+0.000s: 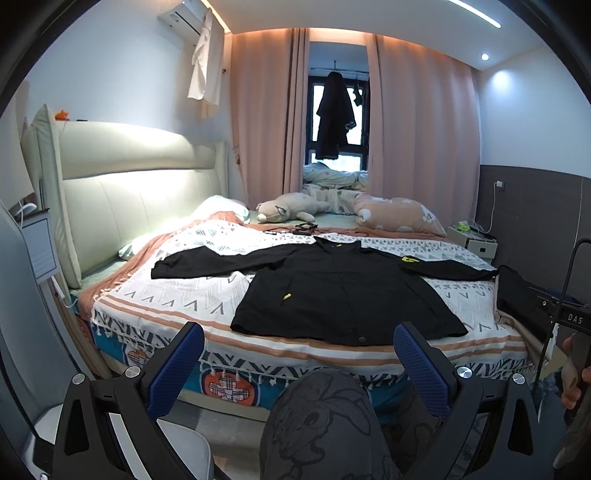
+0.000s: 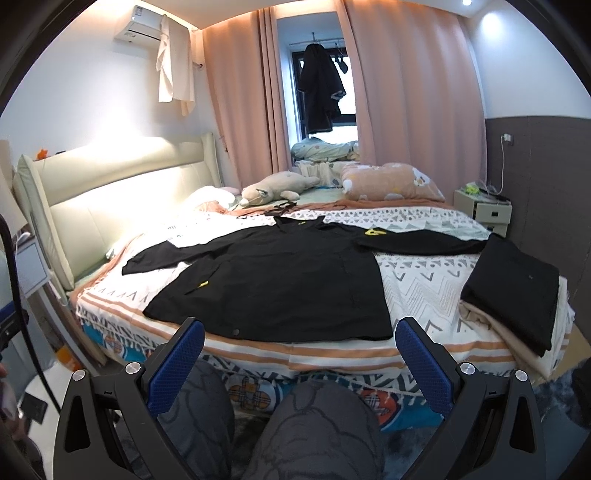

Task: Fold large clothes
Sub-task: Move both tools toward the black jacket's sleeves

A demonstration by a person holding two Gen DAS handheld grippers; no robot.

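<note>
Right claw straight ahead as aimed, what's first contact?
Likely the near hem of the spread black jacket on the bed. The right claw is open, with nothing between it and the hem, though depth is uncertain.

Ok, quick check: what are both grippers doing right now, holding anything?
Left gripper: open, holding nothing, short of the black jacket.
Right gripper: open, holding nothing.

Pink curtains (image 1: 417, 129) frame a dark window (image 1: 338, 122) behind the bed (image 1: 166, 295). A cream padded headboard (image 1: 136, 177) glows under warm light; an air conditioner (image 1: 184, 16) sits on the white wall (image 1: 110, 74).
</note>
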